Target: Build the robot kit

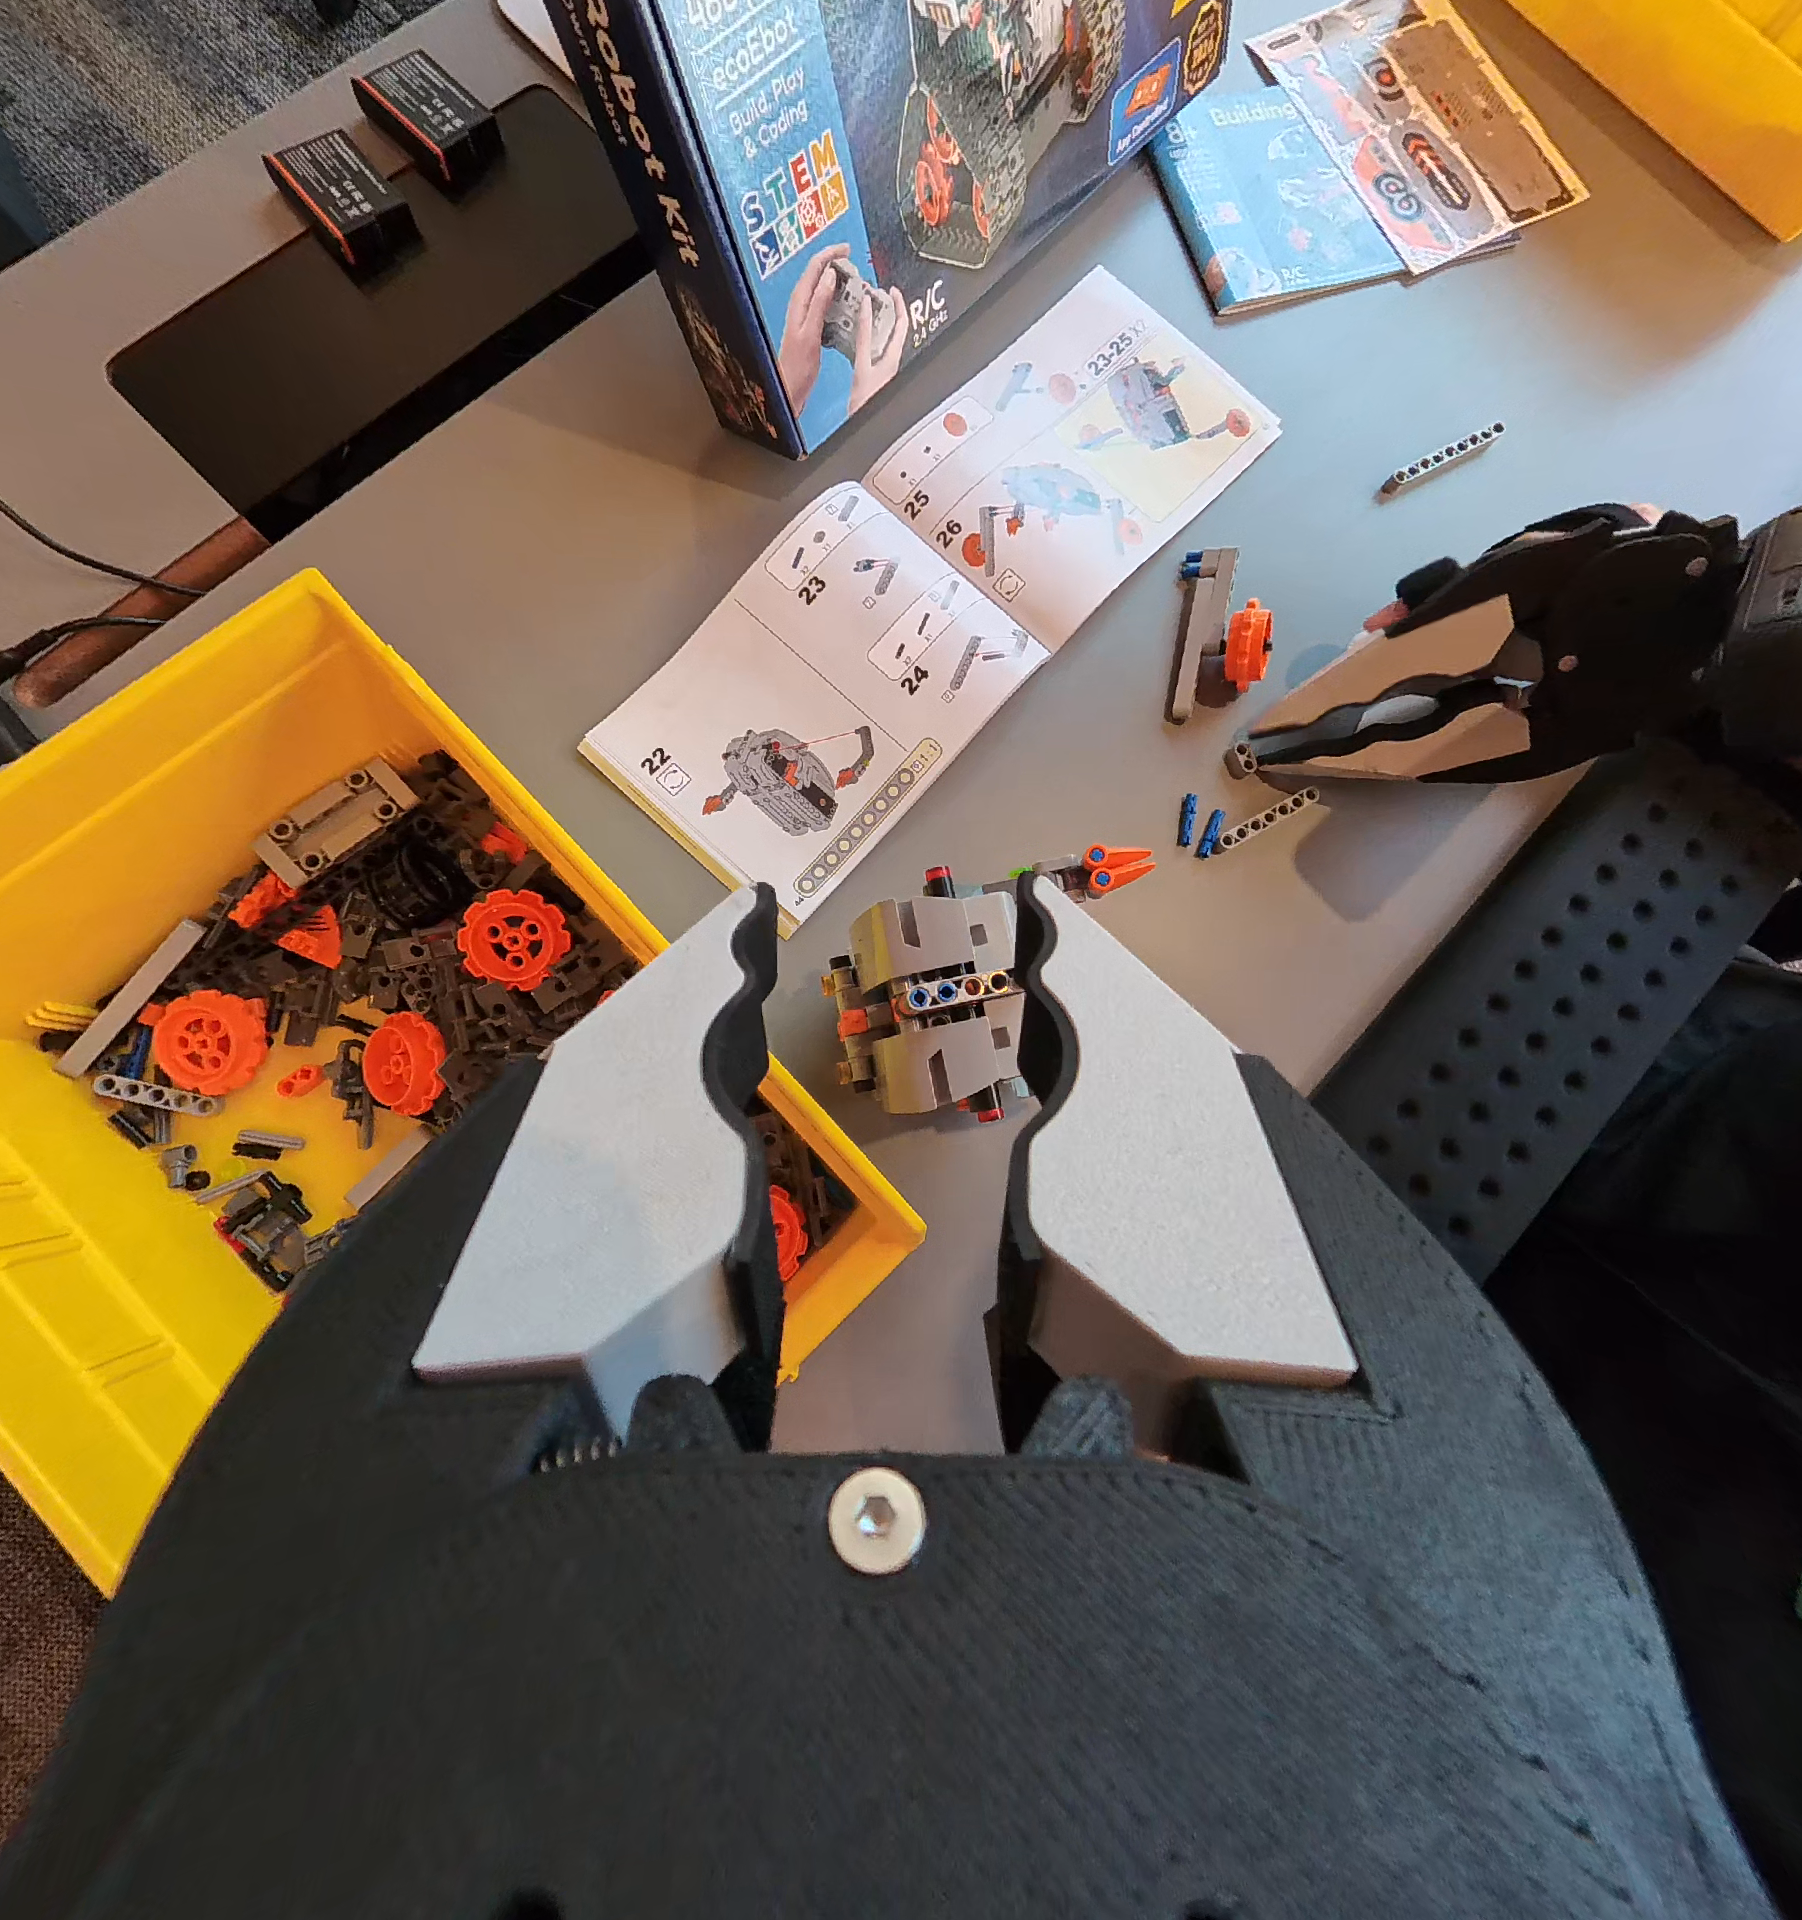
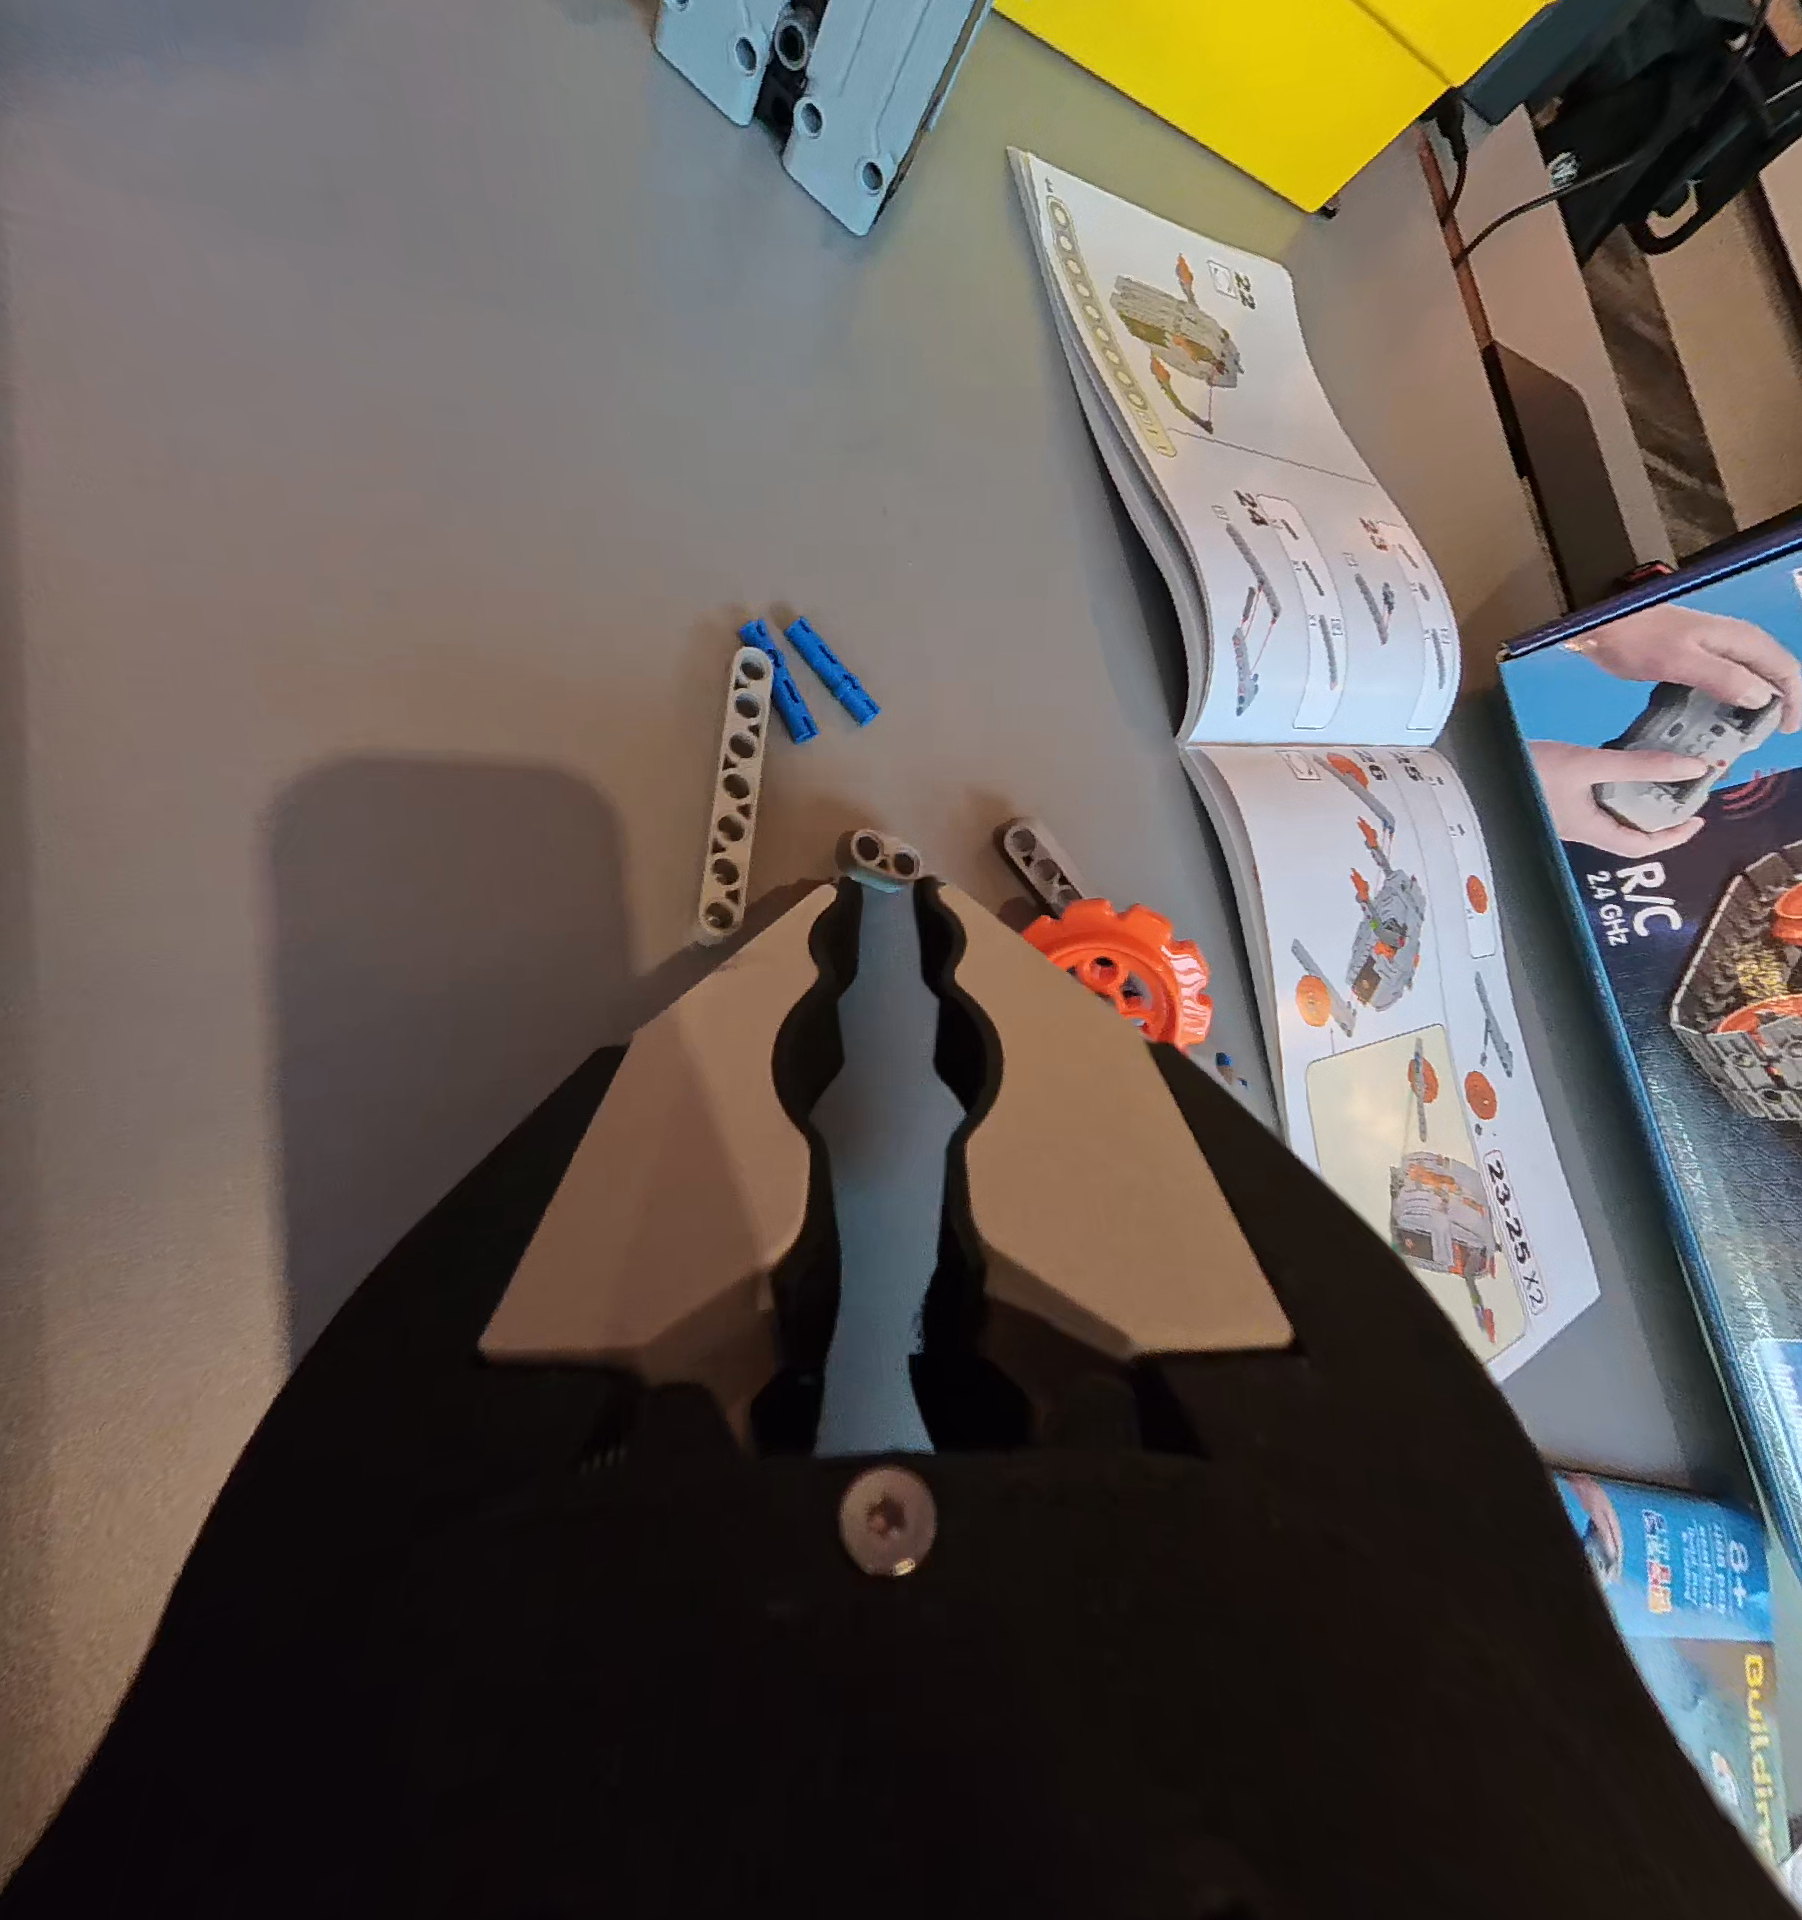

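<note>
My left gripper is open, just above the grey table. A grey model body with orange and blue pins lies between its fingers; the right finger overlaps the model's edge and the left finger stands apart from it. The model also shows in the right wrist view. My right gripper is shut on a small grey two-hole connector at its tips, low over the table. It also shows in the left wrist view. Two blue pins and a light grey beam lie just ahead of it.
A yellow bin of grey and orange parts stands at the left. An open instruction booklet, the kit box and leaflets lie farther back. An orange gear on a dark beam lies right of my right gripper. A black perforated chair stands at the table's edge.
</note>
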`<control>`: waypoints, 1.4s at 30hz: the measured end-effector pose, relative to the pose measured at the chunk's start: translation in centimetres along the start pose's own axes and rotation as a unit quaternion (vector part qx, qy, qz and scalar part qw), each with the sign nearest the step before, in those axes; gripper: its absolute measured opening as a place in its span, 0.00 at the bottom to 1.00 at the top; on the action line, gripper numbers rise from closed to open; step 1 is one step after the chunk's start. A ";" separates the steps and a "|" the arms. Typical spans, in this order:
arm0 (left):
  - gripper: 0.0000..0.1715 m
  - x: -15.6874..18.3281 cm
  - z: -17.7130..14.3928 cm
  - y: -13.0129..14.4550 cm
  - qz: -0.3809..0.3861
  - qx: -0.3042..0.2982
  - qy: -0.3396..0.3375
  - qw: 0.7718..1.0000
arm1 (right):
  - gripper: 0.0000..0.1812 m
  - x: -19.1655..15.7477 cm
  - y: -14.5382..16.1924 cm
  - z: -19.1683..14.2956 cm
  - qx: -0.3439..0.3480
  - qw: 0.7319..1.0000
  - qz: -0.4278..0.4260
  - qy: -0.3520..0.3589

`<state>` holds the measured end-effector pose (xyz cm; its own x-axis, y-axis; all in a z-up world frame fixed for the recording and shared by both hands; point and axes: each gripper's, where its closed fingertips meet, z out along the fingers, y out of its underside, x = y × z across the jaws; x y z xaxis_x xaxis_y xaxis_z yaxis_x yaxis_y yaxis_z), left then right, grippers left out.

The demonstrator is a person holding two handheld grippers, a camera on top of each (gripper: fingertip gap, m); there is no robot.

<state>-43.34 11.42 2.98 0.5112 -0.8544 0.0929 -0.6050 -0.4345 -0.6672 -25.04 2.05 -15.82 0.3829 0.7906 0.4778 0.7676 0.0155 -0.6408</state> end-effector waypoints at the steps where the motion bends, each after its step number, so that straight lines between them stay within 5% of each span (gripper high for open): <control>1: 0.26 0.0 0.0 0.0 0.000 0.000 0.000 1.000 | 0.07 0.1 0.0 0.0 0.000 1.000 0.003 0.002; 9: 0.26 0.1 0.3 0.2 0.001 -0.009 0.002 1.000 | 0.05 0.1 0.0 0.4 0.009 0.997 0.068 -0.027; 19: 0.25 0.1 0.3 0.4 0.000 -0.014 0.005 1.000 | 0.02 -0.7 -0.2 0.1 0.010 0.998 0.043 -0.036; 31: 0.26 0.1 0.4 0.6 0.000 -0.021 0.004 1.000 | 0.13 -0.2 -0.8 0.7 0.022 0.994 0.094 -0.051; 42: 0.25 0.3 0.7 0.6 0.001 -0.028 0.001 1.000 | 0.08 -0.6 -0.8 0.8 0.028 0.990 0.101 -0.089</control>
<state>-43.14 11.09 2.08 0.5084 -0.8560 0.0939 -0.6391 -0.4482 -0.6251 -26.30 2.06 -16.08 0.4254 0.8765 0.2255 0.6522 -0.1241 -0.7478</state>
